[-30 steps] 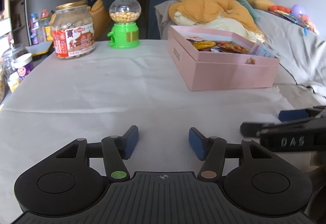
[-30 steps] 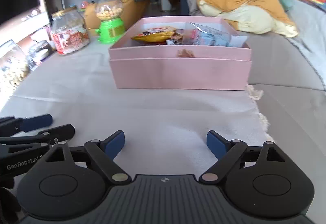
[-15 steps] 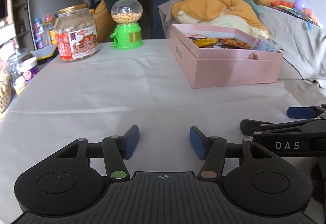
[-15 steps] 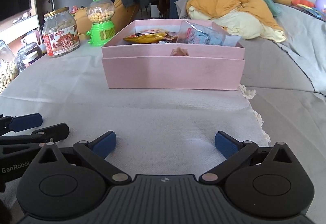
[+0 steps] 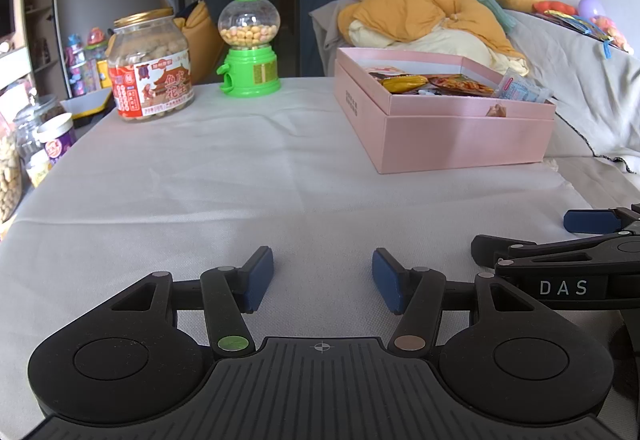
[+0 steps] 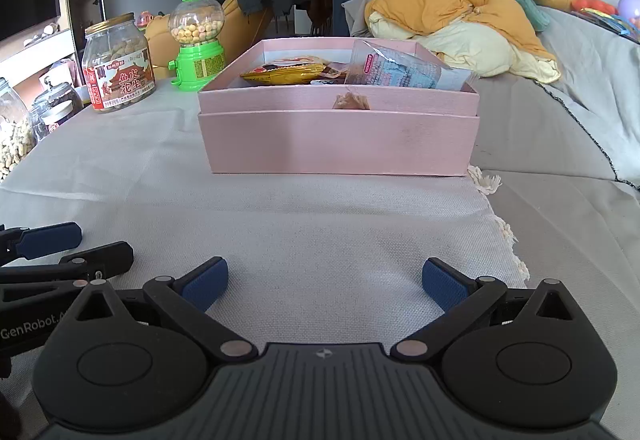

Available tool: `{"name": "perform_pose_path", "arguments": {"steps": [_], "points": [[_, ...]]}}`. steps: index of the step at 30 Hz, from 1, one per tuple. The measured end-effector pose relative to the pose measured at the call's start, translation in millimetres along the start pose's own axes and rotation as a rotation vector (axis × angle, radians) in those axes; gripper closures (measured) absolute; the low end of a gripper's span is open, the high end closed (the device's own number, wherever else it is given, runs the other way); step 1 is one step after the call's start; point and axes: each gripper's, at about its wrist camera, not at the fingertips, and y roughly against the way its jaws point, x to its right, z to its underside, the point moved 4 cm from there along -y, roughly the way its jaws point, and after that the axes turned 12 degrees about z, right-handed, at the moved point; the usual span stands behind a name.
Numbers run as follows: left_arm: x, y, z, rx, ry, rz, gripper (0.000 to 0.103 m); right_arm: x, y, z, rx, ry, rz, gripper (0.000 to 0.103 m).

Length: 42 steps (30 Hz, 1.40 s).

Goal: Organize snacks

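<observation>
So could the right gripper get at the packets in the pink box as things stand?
Probably yes. The right gripper is open and empty, facing the pink box across bare cloth. The box has no lid on, and the packets lie exposed at the top.

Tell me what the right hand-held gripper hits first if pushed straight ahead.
Likely the near wall of the pink box. The right hand-held gripper points at it, open and empty, with only bare cloth between; its height over the cloth is unclear.

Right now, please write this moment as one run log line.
left hand-held gripper: open, empty | right hand-held gripper: open, empty | pink box: holds snack packets
</observation>
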Motion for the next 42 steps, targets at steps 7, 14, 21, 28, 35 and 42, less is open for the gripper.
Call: {"name": "perform_pose_path", "arguments": {"steps": [7, 14, 21, 28, 35, 42], "points": [[-0.9, -0.3, -0.7, 0.0, 0.003, 0.003, 0.041, 0.0, -0.1, 0.0, 0.0, 0.0, 0.0, 0.0], [-1.3, -0.9, -0.9, -0.003, -0.01, -0.006, 0.04, 0.0, -0.1, 0.0, 0.0, 0.0, 0.0, 0.0], [-0.2, -0.9, -0.3, -0.002, -0.008, -0.003, 0.041, 0.0, -0.1, 0.0, 0.0, 0.0, 0.0, 0.0], [0.0, -0.9, -0.3, -0.002, -0.008, -0.003, 0.041, 0.1, -0.1, -0.1, 0.0, 0.0, 0.0, 0.0], [-0.3, -0.9, -0.3, -0.002, -0.007, -0.002, 0.041, 0.1, 0.2, 0.0, 0.0, 0.0, 0.0, 0.0], [-0.2, -0.8, -0.3, -0.002, -0.008, -0.003, 0.041, 0.0, 0.2, 0.1, 0.0, 0.0, 0.0, 0.0]]}}
